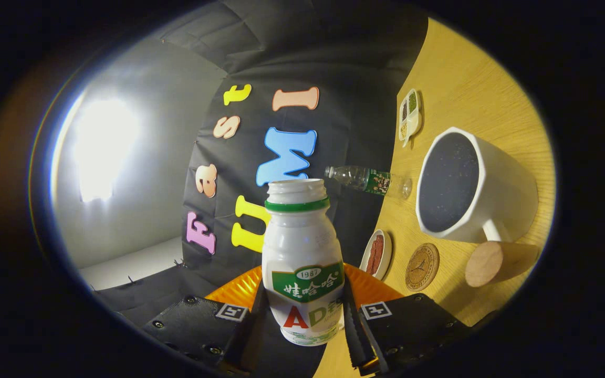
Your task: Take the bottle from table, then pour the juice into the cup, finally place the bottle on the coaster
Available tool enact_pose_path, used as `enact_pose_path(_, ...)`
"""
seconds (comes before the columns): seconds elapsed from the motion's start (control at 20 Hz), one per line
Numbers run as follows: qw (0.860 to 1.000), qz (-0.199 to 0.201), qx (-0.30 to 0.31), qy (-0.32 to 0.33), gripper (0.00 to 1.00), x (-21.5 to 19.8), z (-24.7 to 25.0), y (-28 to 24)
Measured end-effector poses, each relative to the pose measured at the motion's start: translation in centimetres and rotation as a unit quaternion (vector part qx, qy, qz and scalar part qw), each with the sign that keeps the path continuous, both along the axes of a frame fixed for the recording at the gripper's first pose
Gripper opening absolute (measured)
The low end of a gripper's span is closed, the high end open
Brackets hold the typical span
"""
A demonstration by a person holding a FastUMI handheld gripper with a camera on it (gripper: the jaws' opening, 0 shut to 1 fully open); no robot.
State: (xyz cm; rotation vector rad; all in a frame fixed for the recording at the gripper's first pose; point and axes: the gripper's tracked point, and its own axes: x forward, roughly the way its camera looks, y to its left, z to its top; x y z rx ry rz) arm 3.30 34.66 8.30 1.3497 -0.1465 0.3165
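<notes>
Bottle (302, 262) clamped between both fingers of my tool (302, 320), I should tip its mouth slowly over the cup (470, 184).

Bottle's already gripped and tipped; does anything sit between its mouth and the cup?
Nothing visible does. The gripper is shut on the white bottle; a clear water bottle stands between its open mouth and the cup, farther back, not blocking.
</notes>
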Motion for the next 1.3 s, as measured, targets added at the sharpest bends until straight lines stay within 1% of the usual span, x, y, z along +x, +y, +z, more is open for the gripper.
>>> enact_pose_path(0.55,0.996,0.018,0.085,0.006,0.64,-0.1,0.3,-0.1)
enact_pose_path(1.0,0.991,0.022,0.134,0.008,0.63,-0.3,0.4,-0.4)
enact_pose_path(1.3,0.986,0.024,0.163,-0.002,0.63,0.0,1.1,-0.8)
